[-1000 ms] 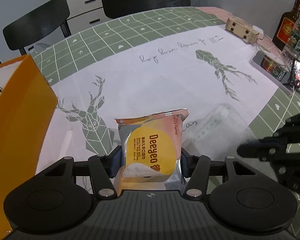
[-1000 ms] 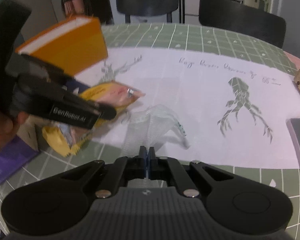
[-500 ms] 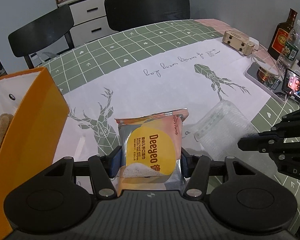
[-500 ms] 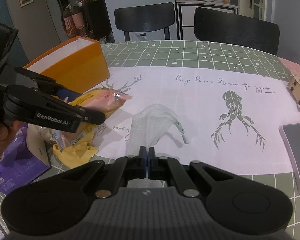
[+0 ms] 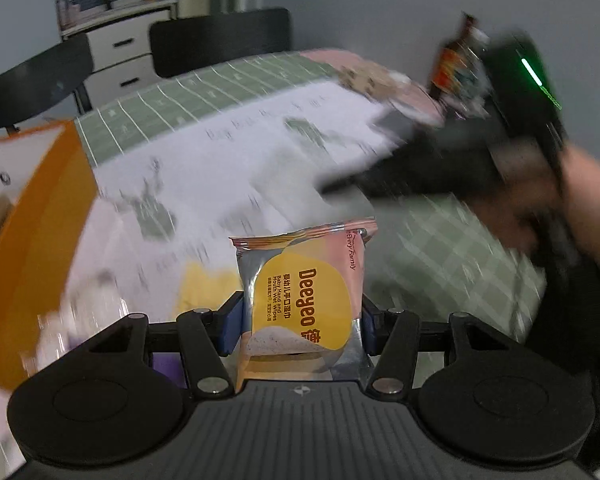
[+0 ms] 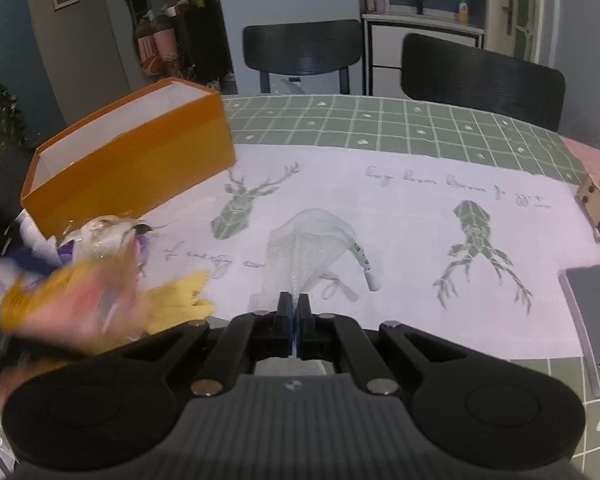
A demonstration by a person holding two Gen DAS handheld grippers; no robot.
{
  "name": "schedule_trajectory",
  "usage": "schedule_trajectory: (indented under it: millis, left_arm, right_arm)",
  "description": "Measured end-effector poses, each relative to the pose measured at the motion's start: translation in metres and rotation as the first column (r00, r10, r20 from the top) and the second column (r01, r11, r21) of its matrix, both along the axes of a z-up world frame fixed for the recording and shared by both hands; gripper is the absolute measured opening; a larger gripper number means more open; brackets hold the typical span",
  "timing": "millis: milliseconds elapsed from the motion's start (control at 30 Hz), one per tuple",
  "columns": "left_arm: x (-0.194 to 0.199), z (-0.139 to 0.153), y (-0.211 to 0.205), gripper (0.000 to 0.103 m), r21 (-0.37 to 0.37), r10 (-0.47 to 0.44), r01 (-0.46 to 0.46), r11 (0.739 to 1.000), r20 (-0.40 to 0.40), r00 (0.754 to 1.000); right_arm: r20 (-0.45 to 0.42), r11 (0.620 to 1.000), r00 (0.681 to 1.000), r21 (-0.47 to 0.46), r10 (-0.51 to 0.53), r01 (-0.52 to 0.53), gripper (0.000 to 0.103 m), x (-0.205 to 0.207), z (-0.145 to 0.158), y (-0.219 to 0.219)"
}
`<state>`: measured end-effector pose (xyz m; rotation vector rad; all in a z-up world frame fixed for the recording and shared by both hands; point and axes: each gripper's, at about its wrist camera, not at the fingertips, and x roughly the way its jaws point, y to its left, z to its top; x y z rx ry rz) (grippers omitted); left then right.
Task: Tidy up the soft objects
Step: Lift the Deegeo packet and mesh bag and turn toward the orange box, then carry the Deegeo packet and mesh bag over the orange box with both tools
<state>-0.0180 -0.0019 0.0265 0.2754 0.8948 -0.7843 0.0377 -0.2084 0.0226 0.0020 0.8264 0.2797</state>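
Your left tool (image 5: 300, 320) clamps wipes pack (image 5: 302, 304) upright between pads, orange box (image 5: 40, 216) to its left. Your right tool (image 6: 294, 312) pinches white mesh cloth (image 6: 308, 248) trailing ahead on desk (image 6: 420, 216).

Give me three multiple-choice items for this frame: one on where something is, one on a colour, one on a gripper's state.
1. Where is the wet wipes pack?
A. between the left gripper's fingers
B. inside the box
C. on a chair

2. What colour is the outside of the open box?
A. blue
B. orange
C. green

3. How does the right gripper stand?
A. wide open
B. shut on the white mesh cloth
C. shut on a bottle

Answers:
1 A, pads flank the pack's sides.
2 B, its walls are orange.
3 B, the cloth's end runs between the shut fingers.
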Motion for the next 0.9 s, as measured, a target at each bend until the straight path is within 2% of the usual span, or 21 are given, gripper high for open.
schedule_trajectory:
  millis: [167,300,433,567,700,800,900]
  left_arm:
    - [-0.062,-0.013,0.038,0.064,-0.025,-0.063,0.062,0.998,-0.027,0.998]
    - [-0.095,-0.030,0.072,0.063,-0.027,-0.057,0.055,0.998,-0.083,0.995]
    - [-0.106,-0.038,0.112,0.063,-0.028,0.005,-0.008,1.000,-0.105,0.994]
    - [-0.099,-0.041,0.161,0.064,-0.063,0.117,-0.127,0.990,-0.139,0.983]
    - [-0.085,-0.046,0.208,0.063,-0.076,0.246,-0.260,0.963,-0.156,0.957]
    - [-0.070,-0.045,0.245,0.064,-0.128,0.357,-0.379,0.917,-0.167,0.919]
    - [-0.054,-0.043,0.268,0.063,-0.173,0.423,-0.450,0.876,-0.172,0.890]
  right_arm:
    - [0.041,0.996,0.995,-0.008,0.091,-0.091,0.000,-0.016,0.014,0.033]
    - [0.051,0.991,0.990,-0.028,0.131,-0.130,0.000,-0.026,0.019,0.052]
    - [0.031,0.987,0.987,-0.048,0.157,-0.156,0.000,-0.030,0.016,0.064]
    - [0.016,0.982,0.985,-0.072,0.175,-0.173,0.000,-0.028,0.018,0.073]
    - [0.017,0.978,0.982,-0.087,0.189,-0.187,0.000,-0.017,0.026,0.083]
    - [0.020,0.974,0.979,-0.101,0.204,-0.201,0.000,-0.007,0.031,0.093]
    - [0.011,0.970,0.975,-0.105,0.221,-0.219,0.000,0.007,0.035,0.102]
